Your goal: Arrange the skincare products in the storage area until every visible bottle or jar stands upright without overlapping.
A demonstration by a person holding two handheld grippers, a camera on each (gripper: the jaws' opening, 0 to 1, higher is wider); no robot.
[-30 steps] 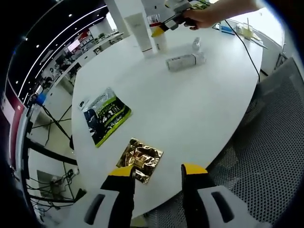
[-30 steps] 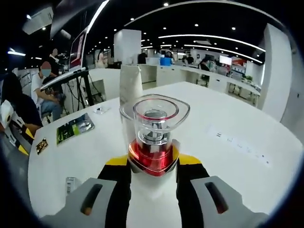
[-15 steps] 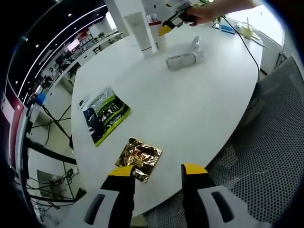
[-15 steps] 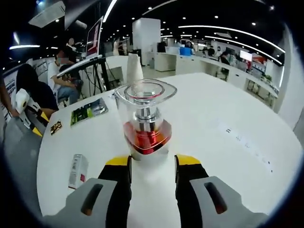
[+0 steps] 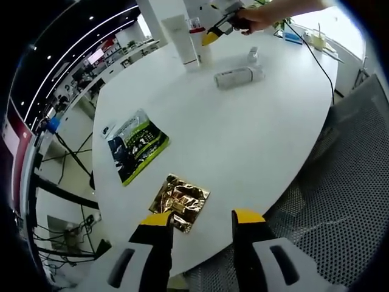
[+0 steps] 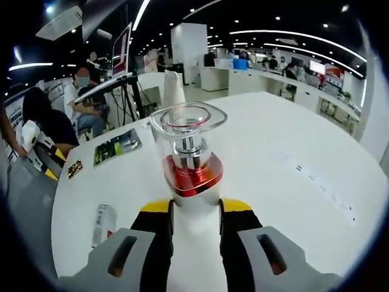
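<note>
Between my right gripper's jaws stands the clear-capped red pump bottle, gripped upright on the white desk; a small bottle lies toppled; my left gripper idles wide.

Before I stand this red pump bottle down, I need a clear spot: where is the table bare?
Bare: the wide stretch between the green packet, the lying white bottle and the mesh chair. Crowded: the far end around the upright white tube. The right tool holds the red pump bottle.
</note>
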